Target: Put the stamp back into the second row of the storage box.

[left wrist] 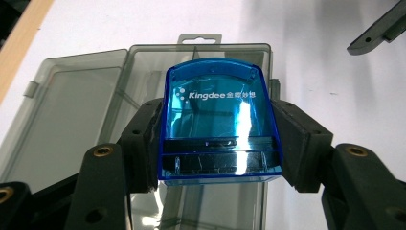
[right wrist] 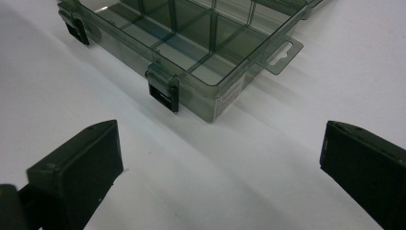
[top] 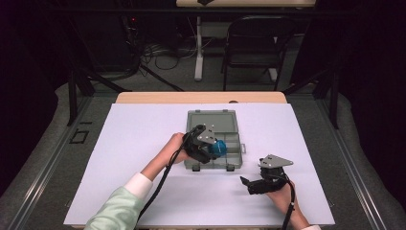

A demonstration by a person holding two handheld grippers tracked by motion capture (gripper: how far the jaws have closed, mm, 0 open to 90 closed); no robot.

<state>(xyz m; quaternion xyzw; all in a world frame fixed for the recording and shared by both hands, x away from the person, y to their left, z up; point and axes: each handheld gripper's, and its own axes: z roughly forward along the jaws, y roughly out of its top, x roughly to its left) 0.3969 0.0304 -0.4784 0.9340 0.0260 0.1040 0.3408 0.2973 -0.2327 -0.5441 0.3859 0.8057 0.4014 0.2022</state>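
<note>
I see the table (top: 143, 143) with its white sheet taking up the lower middle of the high view, its wooden edge showing along the top. Beyond it, in the upper part of the frame, a dark folding chair (top: 253, 43) and a tangle of cables (top: 158, 52) sit on the floor, well apart from my work.

At the centre of the sheet lies the smoky clear organizer box (top: 213, 122), lid swung open. In the left gripper view the lid lies flat at the left and the divided tray is behind my load, its hang tab at the top centre. In the right gripper view its near corner, two dark latches and several bare compartments fill the upper part.

My left gripper (top: 207, 143) hangs over the lower left part of the tray, with the sleeve and cable trailing to the bottom left. Its jaws clamp the blue translucent block (left wrist: 218, 120) by its two sides, white lettering facing the camera; the block hides the compartments directly under it.

My right gripper (top: 258, 182) rests low at the lower right, just beside the box. Its jaws stand wide apart with only white sheet between them.
</note>
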